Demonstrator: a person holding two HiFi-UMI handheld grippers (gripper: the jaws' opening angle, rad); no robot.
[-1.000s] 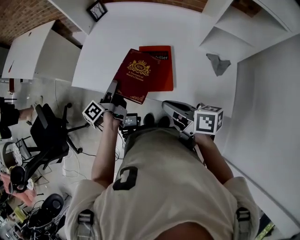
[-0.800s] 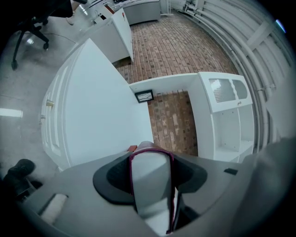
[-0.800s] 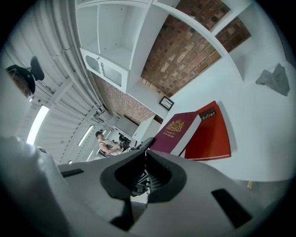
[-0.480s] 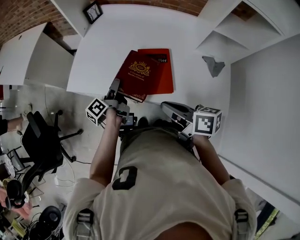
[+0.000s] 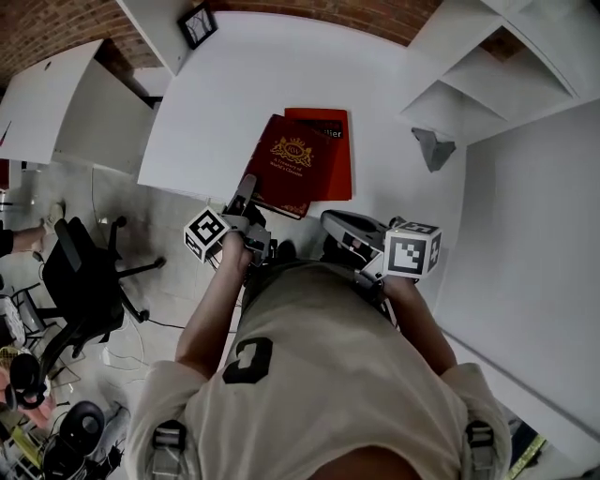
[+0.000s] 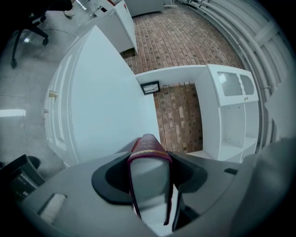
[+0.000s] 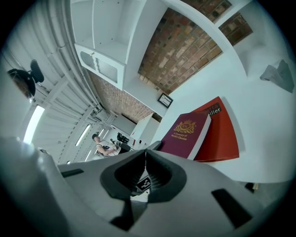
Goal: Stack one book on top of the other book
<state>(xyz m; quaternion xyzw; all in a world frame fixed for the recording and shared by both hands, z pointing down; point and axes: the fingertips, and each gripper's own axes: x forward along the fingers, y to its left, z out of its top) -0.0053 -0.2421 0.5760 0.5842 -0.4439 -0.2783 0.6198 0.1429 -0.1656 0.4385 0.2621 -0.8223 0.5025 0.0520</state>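
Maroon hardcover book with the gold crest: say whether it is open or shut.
Shut. On the maroon hardcover book, the crested cover lies closed over the page block, and the left gripper clamps both covers.

White table [image 5: 234, 103]: we noted a red book [image 5: 339, 173] lying flat near its front edge. A maroon book [image 5: 291, 164] lay skewed over the red book's left part, its near corner past the table edge. A grey crumpled scrap [image 5: 434, 148] sat well apart to the right. A small black frame [image 5: 197, 23] stood at the far left corner.
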